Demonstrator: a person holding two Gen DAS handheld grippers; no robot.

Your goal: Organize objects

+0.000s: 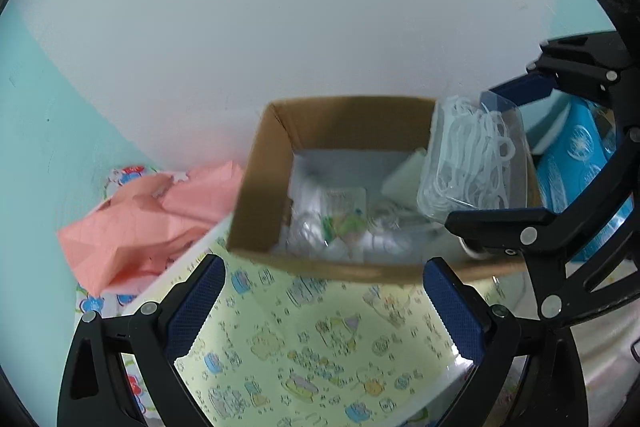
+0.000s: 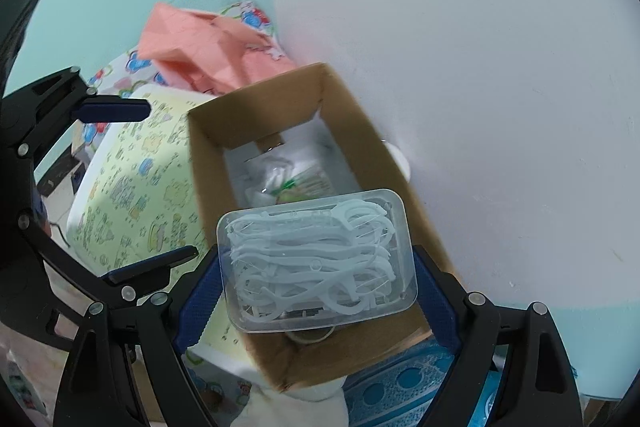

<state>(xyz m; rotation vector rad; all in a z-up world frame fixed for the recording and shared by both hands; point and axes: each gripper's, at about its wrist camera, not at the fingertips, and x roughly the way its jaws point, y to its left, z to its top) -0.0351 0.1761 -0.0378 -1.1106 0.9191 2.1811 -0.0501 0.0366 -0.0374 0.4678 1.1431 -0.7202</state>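
Right gripper point(image 2: 316, 291) clamped on a clear plastic case point(image 2: 316, 259) of white floss picks, fingers pressing its two short ends. Case held flat above the near end of an open cardboard box point(image 2: 208, 163), at 6 o'clock of the box opening in the right wrist view; in the left wrist view the same case point(image 1: 472, 163) shows tilted at the box's 3 o'clock rim.

Cardboard box point(image 1: 256, 187) stands against a white wall point(image 1: 280, 7). Inside: a loose heap of clear and white plastic packets point(image 1: 340, 223), one with green print; contents otherwise too blurred to name.

Left gripper point(image 1: 324, 303) open, nothing between its fingers, hovering over a yellow patterned surface point(image 1: 320, 339) at 6 o'clock of the box.

Pink crumpled paper point(image 1: 152, 223) lies at 9 o'clock of the box. Blue patterned package point(image 1: 576, 155) at 3 o'clock, beyond the case.
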